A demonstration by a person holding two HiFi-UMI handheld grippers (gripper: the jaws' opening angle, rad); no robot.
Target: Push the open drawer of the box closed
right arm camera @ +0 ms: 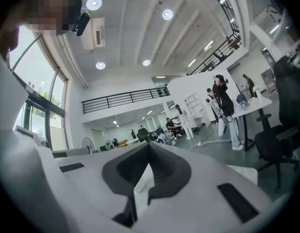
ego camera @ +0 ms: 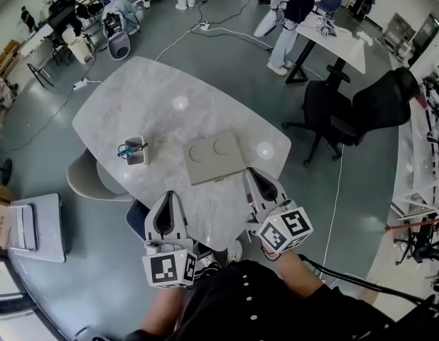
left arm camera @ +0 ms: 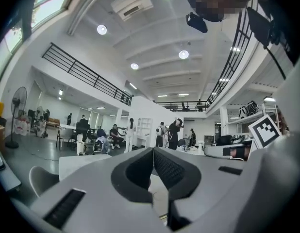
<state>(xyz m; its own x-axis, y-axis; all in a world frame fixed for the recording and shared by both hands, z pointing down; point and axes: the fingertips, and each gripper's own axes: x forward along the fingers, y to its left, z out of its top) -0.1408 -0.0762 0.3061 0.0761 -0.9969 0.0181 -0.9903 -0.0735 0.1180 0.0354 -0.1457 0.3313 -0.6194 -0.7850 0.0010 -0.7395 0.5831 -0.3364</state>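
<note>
Left gripper [ego camera: 168, 201] and right gripper [ego camera: 258, 180] are both hovering clenched and empty, the right one near the box [ego camera: 214, 157].

You have bare bench [ego camera: 211, 206] on the near side of the box [ego camera: 214, 157] to come in; a small holder [ego camera: 135, 151] stands well off to the box's left.

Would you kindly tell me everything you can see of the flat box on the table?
The box is flat, squarish, matte beige, with two round recesses in its top. It lies askew on the marbled table, near its middle. A handle-like mark shows at its near edge; whether the drawer is open is unclear. The right hand-held gripper hangs by its near right corner.
</note>
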